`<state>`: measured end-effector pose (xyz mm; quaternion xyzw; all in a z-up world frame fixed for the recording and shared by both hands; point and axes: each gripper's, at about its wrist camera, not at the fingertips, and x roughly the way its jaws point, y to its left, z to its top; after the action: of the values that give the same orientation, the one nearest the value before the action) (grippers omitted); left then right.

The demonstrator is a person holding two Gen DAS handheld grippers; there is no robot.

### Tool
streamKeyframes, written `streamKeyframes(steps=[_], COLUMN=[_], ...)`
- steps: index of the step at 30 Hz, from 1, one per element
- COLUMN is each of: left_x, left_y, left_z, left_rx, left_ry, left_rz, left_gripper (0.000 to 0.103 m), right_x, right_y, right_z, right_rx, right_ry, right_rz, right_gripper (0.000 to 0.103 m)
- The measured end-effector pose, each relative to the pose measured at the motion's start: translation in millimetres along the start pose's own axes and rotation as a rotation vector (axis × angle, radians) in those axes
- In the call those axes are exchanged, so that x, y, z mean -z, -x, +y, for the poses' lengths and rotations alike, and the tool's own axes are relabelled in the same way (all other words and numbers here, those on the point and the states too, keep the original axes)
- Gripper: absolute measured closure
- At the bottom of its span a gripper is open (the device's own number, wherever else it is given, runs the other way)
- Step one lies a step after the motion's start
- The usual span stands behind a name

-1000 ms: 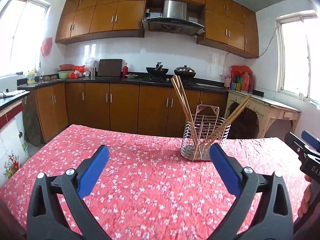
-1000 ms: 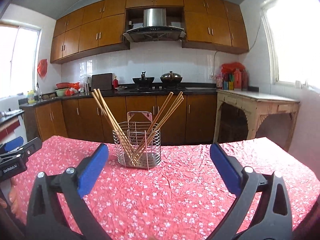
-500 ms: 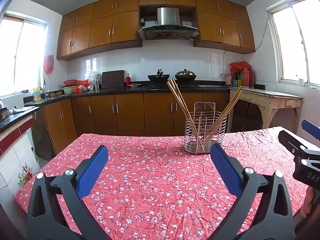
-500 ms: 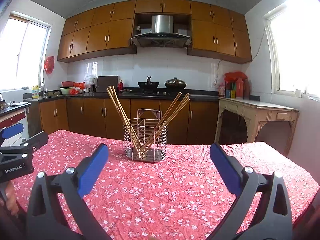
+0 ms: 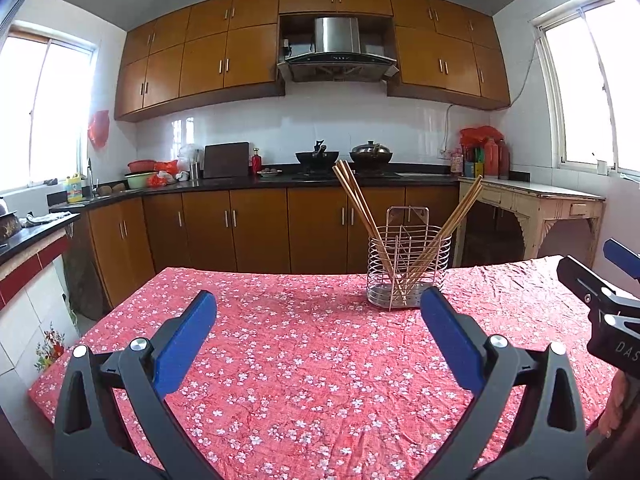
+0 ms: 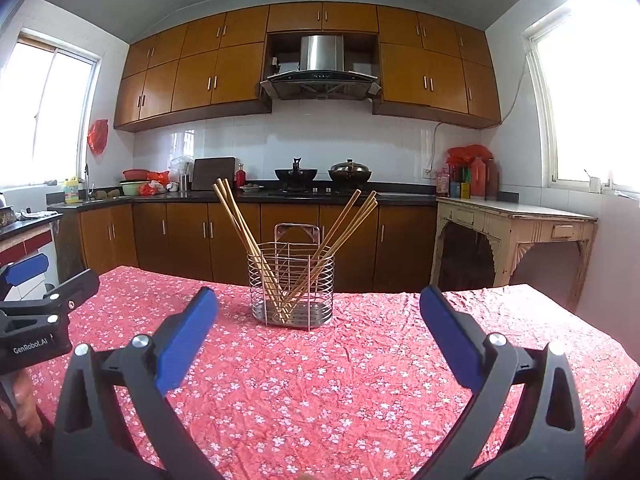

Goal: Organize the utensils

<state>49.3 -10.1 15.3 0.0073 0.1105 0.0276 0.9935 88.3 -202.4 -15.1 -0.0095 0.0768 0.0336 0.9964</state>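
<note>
A wire utensil holder [image 5: 408,270] [image 6: 292,286] stands upright on the far part of the red flowered tablecloth [image 5: 304,360] [image 6: 320,380]. Several wooden chopsticks [image 5: 360,208] [image 6: 240,220] lean inside it, some to the left and some to the right. My left gripper [image 5: 318,308] is open and holds nothing, well short of the holder. My right gripper [image 6: 319,304] is also open and holds nothing, with the holder seen between its blue pads. Each gripper shows at the side of the other's view.
Brown kitchen cabinets [image 5: 256,232] and a black counter with pots [image 5: 344,156] run along the far wall. A pale wooden side table [image 5: 532,208] stands at the right. The table's near edges show at left [image 5: 40,396] and right [image 6: 616,364].
Both grippers have pulled back and risen, so the holder looks smaller and farther away. Both stayed open with nothing in them. The holder and chopsticks have not moved.
</note>
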Motion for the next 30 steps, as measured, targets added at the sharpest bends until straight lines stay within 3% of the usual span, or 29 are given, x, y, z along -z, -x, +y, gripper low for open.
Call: streamKeyframes(steps=[30], left_x=[0.1], left_y=[0.0], left_z=[-3.4], left_rx=[0.01], left_ry=[-0.003], left_rz=[0.011], left_gripper=[0.002], right_x=[5.8], right_y=[-0.6], right_z=[-5.6], right_rx=[-0.005], right_ry=[-0.022], right_rz=[0.005], right_gripper=[0.004])
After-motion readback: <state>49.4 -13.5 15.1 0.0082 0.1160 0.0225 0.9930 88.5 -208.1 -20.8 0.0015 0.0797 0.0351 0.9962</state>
